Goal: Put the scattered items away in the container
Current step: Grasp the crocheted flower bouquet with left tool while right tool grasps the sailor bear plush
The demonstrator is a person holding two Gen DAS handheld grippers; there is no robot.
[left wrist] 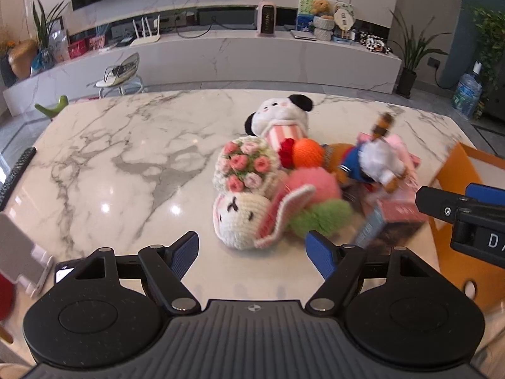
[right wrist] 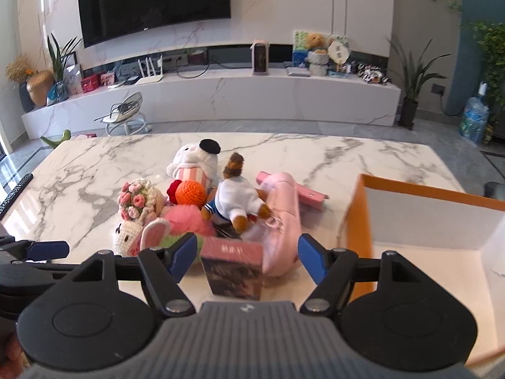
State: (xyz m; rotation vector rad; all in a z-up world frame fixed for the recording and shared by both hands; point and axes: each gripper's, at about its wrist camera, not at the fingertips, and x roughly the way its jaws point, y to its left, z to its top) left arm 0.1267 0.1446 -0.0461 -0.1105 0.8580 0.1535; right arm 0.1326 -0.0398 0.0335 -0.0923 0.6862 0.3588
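Observation:
A heap of toys lies on the marble table (left wrist: 126,164): a crochet rabbit head (left wrist: 243,218), a flower bouquet (left wrist: 246,164), a white plush (left wrist: 281,117), an orange ball (left wrist: 307,153), a toy bear (right wrist: 236,202), a pink case (right wrist: 281,214) and a pink box (right wrist: 233,268). My left gripper (left wrist: 254,252) is open and empty just before the rabbit. My right gripper (right wrist: 246,254) is open, its fingers either side of the pink box and the case's end. The orange container (right wrist: 410,221) stands open at the right.
A remote (left wrist: 15,173) lies at the table's left edge. A phone stand (left wrist: 25,262) sits near the left gripper. The right gripper's finger (left wrist: 442,205) shows at the right of the left wrist view. A TV console runs along the far wall.

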